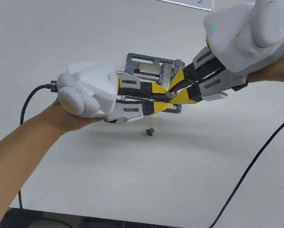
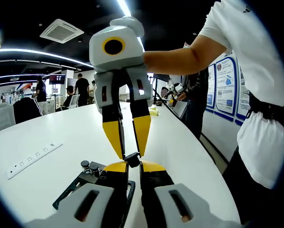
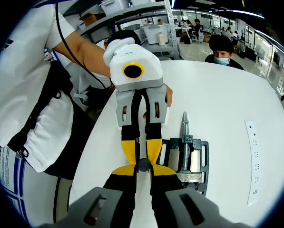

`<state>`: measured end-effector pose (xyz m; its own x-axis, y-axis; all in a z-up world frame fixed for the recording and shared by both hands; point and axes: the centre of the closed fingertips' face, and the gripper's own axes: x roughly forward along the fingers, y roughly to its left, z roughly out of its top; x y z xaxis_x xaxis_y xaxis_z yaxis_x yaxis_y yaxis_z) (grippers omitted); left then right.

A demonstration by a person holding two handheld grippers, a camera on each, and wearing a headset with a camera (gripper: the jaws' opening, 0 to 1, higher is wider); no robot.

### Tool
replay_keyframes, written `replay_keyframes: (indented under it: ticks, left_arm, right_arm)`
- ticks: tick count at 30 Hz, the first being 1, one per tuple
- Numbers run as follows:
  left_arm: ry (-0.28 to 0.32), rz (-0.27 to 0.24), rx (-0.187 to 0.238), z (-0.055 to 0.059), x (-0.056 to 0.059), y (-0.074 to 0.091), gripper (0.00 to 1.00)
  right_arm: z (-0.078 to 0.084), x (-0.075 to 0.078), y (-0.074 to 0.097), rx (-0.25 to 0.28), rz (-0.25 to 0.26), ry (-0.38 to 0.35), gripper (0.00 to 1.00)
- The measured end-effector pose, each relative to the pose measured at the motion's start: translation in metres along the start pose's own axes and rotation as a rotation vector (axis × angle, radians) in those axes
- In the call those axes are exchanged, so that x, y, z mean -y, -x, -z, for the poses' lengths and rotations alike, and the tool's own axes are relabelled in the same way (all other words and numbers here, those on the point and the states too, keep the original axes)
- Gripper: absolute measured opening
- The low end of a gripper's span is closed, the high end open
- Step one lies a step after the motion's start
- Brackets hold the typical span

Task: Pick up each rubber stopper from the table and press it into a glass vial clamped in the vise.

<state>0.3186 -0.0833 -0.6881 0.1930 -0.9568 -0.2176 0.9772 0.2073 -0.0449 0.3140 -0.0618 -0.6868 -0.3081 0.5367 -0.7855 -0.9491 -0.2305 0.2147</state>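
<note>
Two grippers [image 1: 169, 95] tip-to-tip, stopper [image 3: 143, 165] seemingly between

White table [image 1: 84, 180] w/ vise [image 1: 146, 60], 1 loose stopper [image 1: 150, 131], pwr strip [image 3: 253, 161].

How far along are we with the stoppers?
Done: nothing I can confirm, since the grippers cover much of the vise. In hand: one stopper, pinched where the left gripper and right gripper meet. Left: a loose stopper on the table.

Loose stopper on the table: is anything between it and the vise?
Nothing visible. The stopper lies on bare table just in front of the vise; the left claw and right claw meet tip to tip over the vise.
</note>
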Motion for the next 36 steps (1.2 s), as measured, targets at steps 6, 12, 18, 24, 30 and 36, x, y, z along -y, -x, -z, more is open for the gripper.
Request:
replay_keyframes:
  ticks: [6, 12, 18, 24, 30, 36]
  left_arm:
    - [0.01, 0.0, -0.013, 0.0038, 0.0002, -0.0007, 0.06]
    - [0.007, -0.012, -0.02, 0.0054, -0.0027, -0.0011, 0.05]
    - [-0.009, -0.022, -0.033, 0.0046, -0.0044, -0.0025, 0.01]
    - [-0.07, -0.021, -0.053, 0.0056, -0.0006, -0.0028, 0.0]
    - [-0.07, -0.02, -0.046, 0.0061, -0.0015, -0.001, 0.0]
    - [-0.061, -0.024, -0.045, 0.0052, -0.0017, -0.0012, 0.0]
  right_arm:
    - [0.0013, 0.0018, 0.0016, -0.003, 0.016, 0.008, 0.1]
    - [0.0025, 0.002, 0.0023, -0.018, 0.037, 0.027, 0.1]
    - [0.0023, 0.0025, 0.001, -0.037, 0.051, 0.038, 0.11]
    - [0.005, 0.0012, -0.0004, -0.048, 0.038, 0.039, 0.11]
    - [0.0046, 0.0014, 0.0001, -0.057, 0.045, 0.061, 0.11]
    - [0.0026, 0.0022, 0.0024, -0.05, 0.054, 0.069, 0.1]
